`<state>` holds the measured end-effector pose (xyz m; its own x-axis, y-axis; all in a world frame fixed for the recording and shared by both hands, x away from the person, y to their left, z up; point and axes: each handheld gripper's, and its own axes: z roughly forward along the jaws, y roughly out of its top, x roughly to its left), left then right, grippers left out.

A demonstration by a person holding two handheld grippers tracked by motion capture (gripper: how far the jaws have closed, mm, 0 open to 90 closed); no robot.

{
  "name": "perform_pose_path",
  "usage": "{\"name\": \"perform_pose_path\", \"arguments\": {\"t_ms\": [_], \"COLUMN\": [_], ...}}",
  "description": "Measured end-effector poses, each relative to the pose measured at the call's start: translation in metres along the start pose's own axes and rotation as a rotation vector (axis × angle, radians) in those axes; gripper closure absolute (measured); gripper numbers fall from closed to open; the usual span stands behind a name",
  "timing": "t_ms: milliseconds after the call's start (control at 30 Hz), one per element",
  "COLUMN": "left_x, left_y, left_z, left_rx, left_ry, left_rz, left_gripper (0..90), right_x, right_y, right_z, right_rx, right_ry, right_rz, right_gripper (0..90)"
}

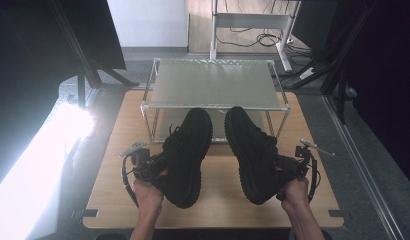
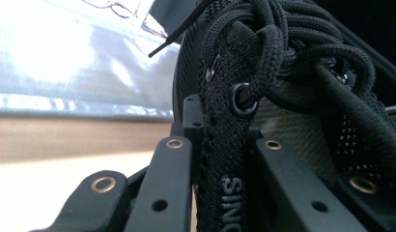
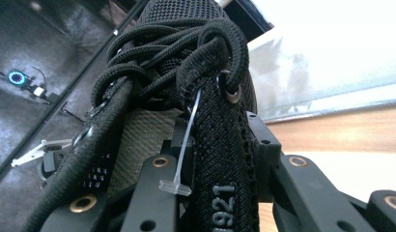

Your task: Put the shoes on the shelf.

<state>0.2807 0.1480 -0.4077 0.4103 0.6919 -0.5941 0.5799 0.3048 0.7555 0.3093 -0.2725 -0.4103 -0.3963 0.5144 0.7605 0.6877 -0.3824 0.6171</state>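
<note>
Two black knit sneakers are held up over the wooden table [image 1: 220,200], soles turned toward the high view and toes near the rack. My left gripper [image 1: 144,167] is shut on the left sneaker [image 1: 187,152]. In the left gripper view the gripper [image 2: 220,133] pinches the lettered eyelet edge of the sneaker [image 2: 292,58], below the bunched laces. My right gripper [image 1: 294,166] is shut on the right sneaker [image 1: 252,152]. In the right gripper view the gripper [image 3: 218,142] clamps the same strip of that sneaker [image 3: 172,63], beside a clear plastic tag tie [image 3: 185,145].
A two-tier wire rack [image 1: 213,106] with a frosted top shelf stands at the back of the table, just beyond the toes. Dark stands and panels flank the table, and bright light glares at the left. Cables and a white desk frame [image 1: 248,22] lie behind.
</note>
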Motion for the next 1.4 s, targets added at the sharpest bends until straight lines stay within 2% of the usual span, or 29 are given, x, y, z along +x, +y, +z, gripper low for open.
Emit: {"name": "perform_pose_path", "arguments": {"t_ms": [200,333,433,567,767,1033,1400], "left_x": [-0.01,-0.014,-0.015,-0.017,-0.018,-0.016,-0.005], "left_y": [0.013,0.022,0.029,0.04,0.059,0.085,0.114], "left_z": [0.005,0.01,0.013,0.019,0.03,0.045,0.06], "left_rx": [-0.021,-0.034,-0.043,-0.054,-0.072,-0.085,-0.082], "left_ry": [-0.006,-0.009,-0.017,-0.002,-0.004,0.004,0.025], "left_rz": [0.003,-0.008,-0.021,-0.022,-0.042,-0.074,-0.115], "left_gripper": [81.5,81.5,81.5,81.5,81.3,81.2,81.1], "right_x": [0.014,0.019,0.023,0.027,0.033,0.033,0.027], "right_y": [0.016,0.024,0.031,0.04,0.055,0.076,0.103], "right_z": [0.003,0.007,0.011,0.017,0.028,0.041,0.054], "right_rx": [-0.02,-0.028,-0.034,-0.049,-0.066,-0.089,-0.12], "right_ry": [0.03,0.04,0.036,0.034,0.027,-0.005,-0.034], "right_rz": [0.016,0.022,0.027,0.042,0.054,0.073,0.087], "right_gripper": [71.0,71.1,71.0,71.0,71.0,71.1,71.0]}}
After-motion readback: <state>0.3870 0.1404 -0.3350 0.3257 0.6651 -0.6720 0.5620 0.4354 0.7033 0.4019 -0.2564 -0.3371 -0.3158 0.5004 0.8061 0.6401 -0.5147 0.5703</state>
